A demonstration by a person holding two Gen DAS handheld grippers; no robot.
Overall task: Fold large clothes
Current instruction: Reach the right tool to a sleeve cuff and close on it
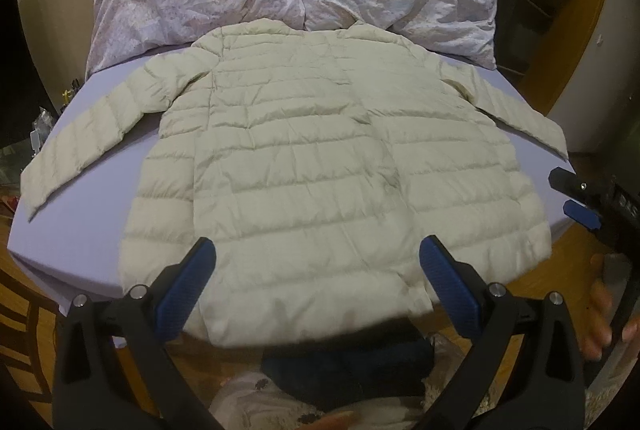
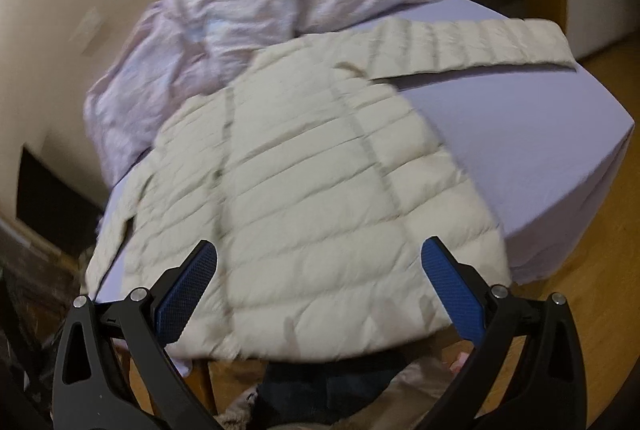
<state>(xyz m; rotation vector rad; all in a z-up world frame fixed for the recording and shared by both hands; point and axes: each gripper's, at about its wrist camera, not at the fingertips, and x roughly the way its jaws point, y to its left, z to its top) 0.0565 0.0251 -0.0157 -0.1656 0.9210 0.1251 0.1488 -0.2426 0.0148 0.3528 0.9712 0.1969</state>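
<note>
The cream puffer jacket (image 1: 320,166) lies spread flat on the lavender bed (image 1: 100,214), sleeves out at 9 and 3 o'clock, hem overhanging the near edge. Left gripper (image 1: 318,262) and right gripper (image 2: 320,262) hover with jaws wide, empty. Folding seems unstarted; next likely a sleeve grasp.
</note>
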